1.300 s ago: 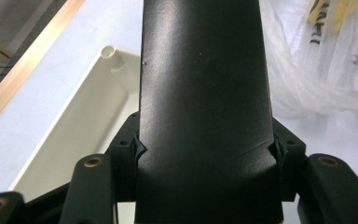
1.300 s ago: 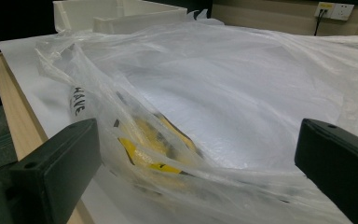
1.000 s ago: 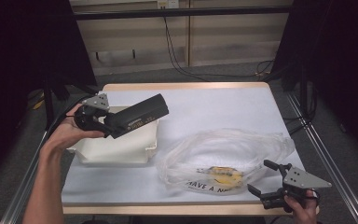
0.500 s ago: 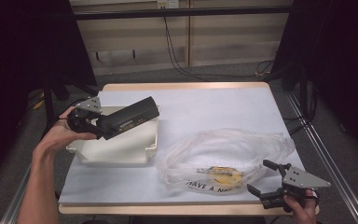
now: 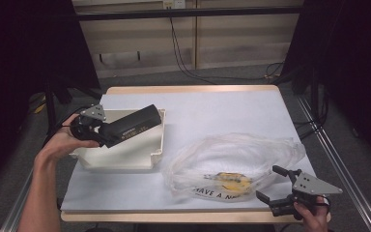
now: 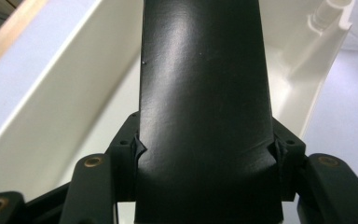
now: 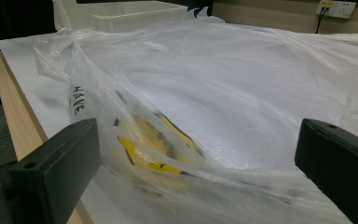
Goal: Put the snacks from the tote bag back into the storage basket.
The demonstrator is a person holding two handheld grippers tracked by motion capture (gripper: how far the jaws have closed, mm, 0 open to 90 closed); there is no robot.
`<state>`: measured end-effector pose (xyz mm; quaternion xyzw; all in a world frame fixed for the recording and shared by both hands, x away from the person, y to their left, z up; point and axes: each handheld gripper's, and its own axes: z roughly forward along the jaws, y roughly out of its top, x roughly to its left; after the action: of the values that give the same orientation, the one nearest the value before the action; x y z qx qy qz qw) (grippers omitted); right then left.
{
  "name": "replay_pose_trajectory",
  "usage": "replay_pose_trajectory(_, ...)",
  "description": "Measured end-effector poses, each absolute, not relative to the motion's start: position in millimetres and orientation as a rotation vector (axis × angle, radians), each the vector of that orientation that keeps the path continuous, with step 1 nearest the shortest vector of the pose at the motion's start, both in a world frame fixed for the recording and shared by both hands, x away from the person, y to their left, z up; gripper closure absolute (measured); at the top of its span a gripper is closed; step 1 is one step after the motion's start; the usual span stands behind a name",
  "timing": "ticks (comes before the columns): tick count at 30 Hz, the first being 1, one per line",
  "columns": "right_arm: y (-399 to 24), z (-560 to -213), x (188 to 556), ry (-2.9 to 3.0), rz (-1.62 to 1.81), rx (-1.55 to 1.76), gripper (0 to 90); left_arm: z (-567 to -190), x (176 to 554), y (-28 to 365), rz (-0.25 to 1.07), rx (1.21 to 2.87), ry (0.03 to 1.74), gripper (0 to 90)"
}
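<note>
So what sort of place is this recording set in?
Probably a lab or recording studio, not a home: a lone paper-covered table flanked by black curtains, loose cables trailing to a wall socket, and a person's hand-held left gripper and right gripper.

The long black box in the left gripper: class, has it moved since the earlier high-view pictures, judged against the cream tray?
Yes. The black box, clamped in the left gripper, has sunk toward the cream tray and now lies low across its opening.
</note>
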<state>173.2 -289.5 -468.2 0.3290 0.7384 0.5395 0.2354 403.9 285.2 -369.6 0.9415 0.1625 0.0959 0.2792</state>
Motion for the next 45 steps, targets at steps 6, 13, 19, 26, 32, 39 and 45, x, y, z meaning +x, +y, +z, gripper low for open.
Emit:
replay_pose_trajectory(6,-289,-468,173,2.018,1.474,0.907,0.0,-379,408,286,0.245,2.549,0.486,43.1)
replay_pose_trajectory(13,-288,-468,174,2.045,1.472,0.894,0.0,-387,412,282,0.238,2.564,0.486,43.1)
replay_pose_trajectory(19,-288,-468,173,2.033,1.483,0.897,0.0,-395,419,281,0.219,2.599,0.497,43.1)
replay_pose_trajectory(26,-287,-467,173,2.037,1.482,0.883,0.0,-406,425,275,0.195,2.629,0.495,43.1)
replay_pose_trajectory(32,-287,-468,172,2.016,1.492,0.875,0.0,-410,427,274,0.174,2.645,0.509,43.1)
replay_pose_trajectory(39,-289,-469,171,1.977,1.500,0.868,0.0,-416,432,272,0.157,2.662,0.513,43.1)
replay_pose_trajectory(45,-288,-469,172,1.970,1.521,0.875,0.0,-424,436,268,0.142,2.680,0.511,43.0)
